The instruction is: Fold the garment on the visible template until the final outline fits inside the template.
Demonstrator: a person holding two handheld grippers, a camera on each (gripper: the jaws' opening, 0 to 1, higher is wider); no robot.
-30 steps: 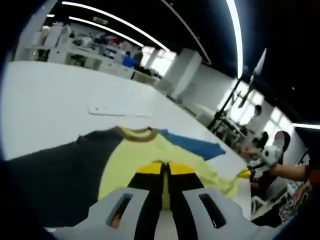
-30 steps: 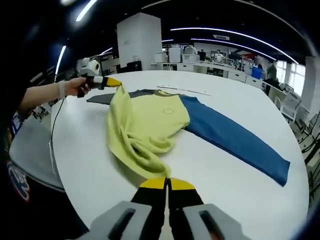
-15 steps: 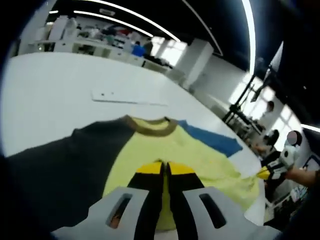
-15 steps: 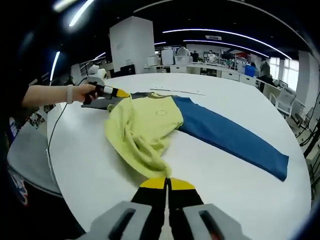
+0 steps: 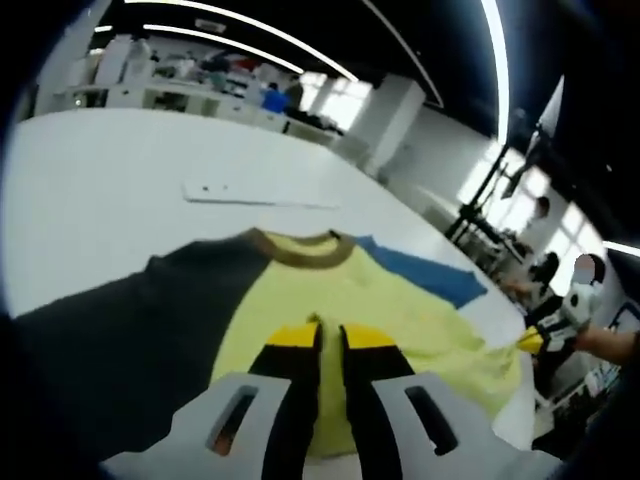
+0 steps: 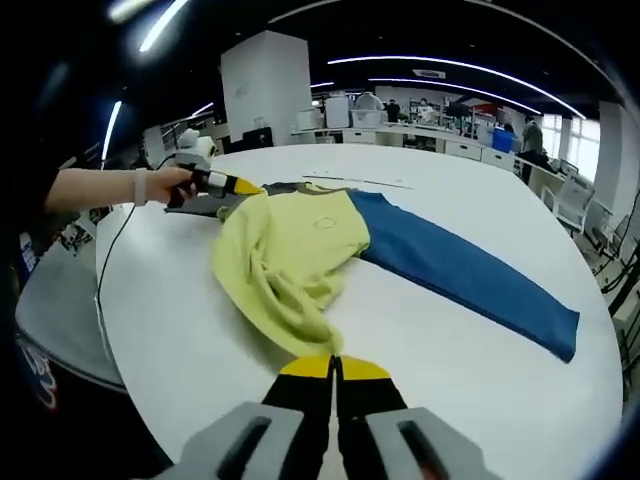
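A long-sleeved shirt lies on the round white table (image 6: 420, 330): yellow body (image 6: 295, 245), blue sleeve (image 6: 460, 275), dark grey sleeve (image 5: 110, 330), olive collar (image 5: 300, 250). The yellow body is bunched into a ridge running toward my right gripper (image 6: 334, 367), which is shut on the hem. My left gripper (image 5: 330, 338) sits over the yellow chest near the grey shoulder, its jaws a little apart with fabric showing in the gap. The right gripper view has the left gripper (image 6: 238, 186) in a hand at the shirt's far edge. A thin pale sheet (image 5: 255, 195) lies flat beyond the collar.
The table edge (image 6: 130, 330) curves close on the left of the right gripper view, with a cable hanging off it. A person's forearm (image 6: 100, 188) reaches in there. Desks, shelves and people stand far behind, and a tripod (image 5: 480, 200) rises past the table.
My left jaws, pressed together before, now stand slightly apart. The right gripper stays shut on the hem, and the shirt has hardly shifted.
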